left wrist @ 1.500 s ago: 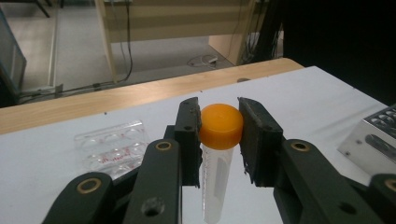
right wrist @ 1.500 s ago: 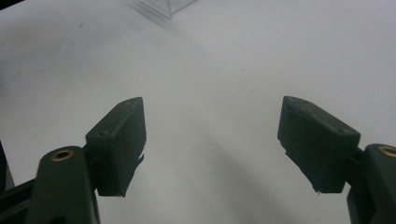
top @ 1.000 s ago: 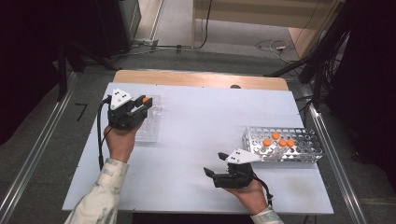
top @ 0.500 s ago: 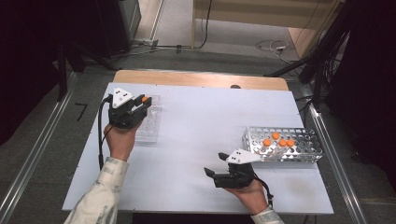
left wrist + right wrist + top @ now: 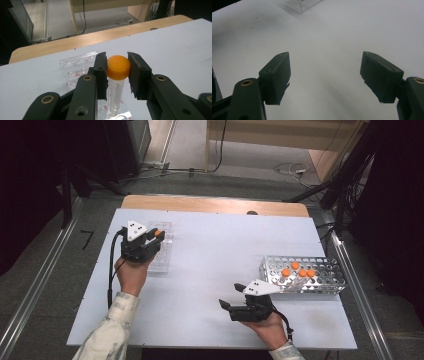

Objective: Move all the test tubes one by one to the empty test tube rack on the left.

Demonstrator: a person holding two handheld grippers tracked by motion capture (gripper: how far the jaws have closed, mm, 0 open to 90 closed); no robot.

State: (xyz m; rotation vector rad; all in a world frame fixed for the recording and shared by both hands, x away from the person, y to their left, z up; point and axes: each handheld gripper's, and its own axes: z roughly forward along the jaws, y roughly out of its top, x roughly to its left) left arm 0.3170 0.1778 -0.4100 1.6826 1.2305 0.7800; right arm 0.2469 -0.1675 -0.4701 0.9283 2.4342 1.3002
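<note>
Jaws of the left gripper [image 5: 117,68] clamp the orange-capped tube [image 5: 118,68] over the clear rack [image 5: 75,65]; right gripper [image 5: 325,75] gapes empty.

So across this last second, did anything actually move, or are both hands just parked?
Almost nothing moved. The left gripper stays shut on the orange-capped tube above the clear rack, at most creeping slightly. The right gripper stays open and idle over the bare table. The metal rack with its orange-capped tubes is unchanged.
</note>
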